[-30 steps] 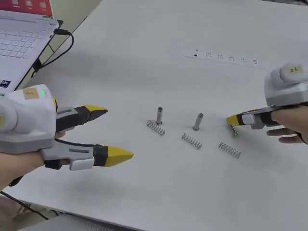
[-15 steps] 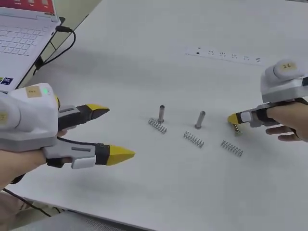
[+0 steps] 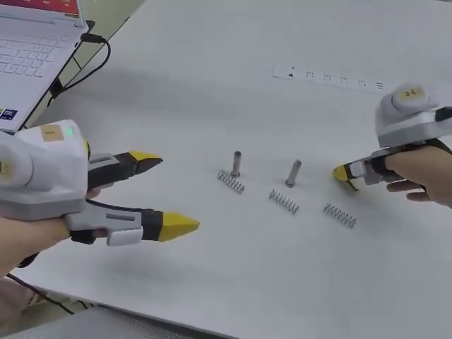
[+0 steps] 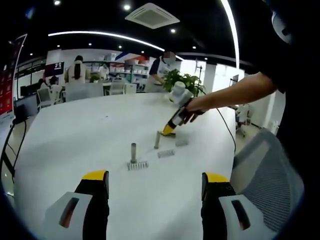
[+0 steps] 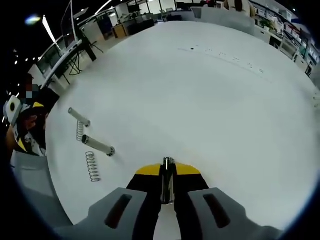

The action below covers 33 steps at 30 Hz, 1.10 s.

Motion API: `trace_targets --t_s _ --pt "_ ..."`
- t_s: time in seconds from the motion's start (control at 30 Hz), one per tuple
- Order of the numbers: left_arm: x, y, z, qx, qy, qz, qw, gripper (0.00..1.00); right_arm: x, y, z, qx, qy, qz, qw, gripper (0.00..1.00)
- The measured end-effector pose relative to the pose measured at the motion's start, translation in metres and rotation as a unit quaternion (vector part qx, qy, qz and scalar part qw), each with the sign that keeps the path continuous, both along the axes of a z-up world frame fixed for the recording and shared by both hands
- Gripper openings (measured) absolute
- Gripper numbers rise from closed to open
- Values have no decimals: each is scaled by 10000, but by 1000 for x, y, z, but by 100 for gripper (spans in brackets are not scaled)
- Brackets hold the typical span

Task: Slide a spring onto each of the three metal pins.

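Table (image 3: 212, 282): its near edge is the closest thing, well to the near side of the middle pin (image 3: 293, 173). A bare strip of tabletop lies between that edge and the parts.

Left gripper (image 3: 176, 193) hovers near-left of the middle pin and well apart from it, jaws wide apart. There is open tabletop from its tips across to the parts.

Three springs lie flat in a row just on the near side of the pins.
- Left spring (image 3: 230, 181) is left of the middle pin, at the foot of the left pin (image 3: 236, 163). Can't tell whether they touch.
- Middle spring (image 3: 283, 202) is just near-side of the middle pin, with a small gap.
- Right spring (image 3: 340, 215) is near-right of the middle pin, just near-side of the right gripper's tips.

The left pin and middle pin stand upright, both bare.

Right gripper (image 3: 344, 174) is right of the middle pin, tips low at the tabletop. Its jaws are clamped on the third pin (image 5: 167, 182), whose end pokes out between the yellow tips in the right gripper view. Can't tell whether that pin touches the table.

Past the middle pin is wide bare tabletop. A power strip (image 3: 328, 78) lies far-right of it. Far-left, a laptop (image 3: 28, 49) sits at the table's left edge, with a cable (image 3: 106, 56) looping at that edge. Both are well apart from the parts.
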State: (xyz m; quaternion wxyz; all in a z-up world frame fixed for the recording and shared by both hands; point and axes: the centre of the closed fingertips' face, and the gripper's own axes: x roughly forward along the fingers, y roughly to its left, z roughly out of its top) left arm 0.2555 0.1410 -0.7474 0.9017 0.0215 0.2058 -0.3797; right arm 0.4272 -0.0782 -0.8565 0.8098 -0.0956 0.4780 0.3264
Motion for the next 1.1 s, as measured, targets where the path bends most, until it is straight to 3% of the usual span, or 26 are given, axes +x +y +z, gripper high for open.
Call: trace_targets --t_s 0.17,0.3,0.77,1.1 --pt "-1 2 -2 14 15 18 10000 72 -9 2 3 -5 -45 100 9999 5" --pt "-2 3 -2 -1 16 37 10000 72 -17 4 11 141 -88 81 9998 5" --pt "-1 -5 -3 -10 4 -4 10000 71 -21 -8 30 451 -399 67 9982 5" --pt "-1 -6 -3 -4 1 -22 10000 71 -19 -12 41 633 -785 134 9948 5"
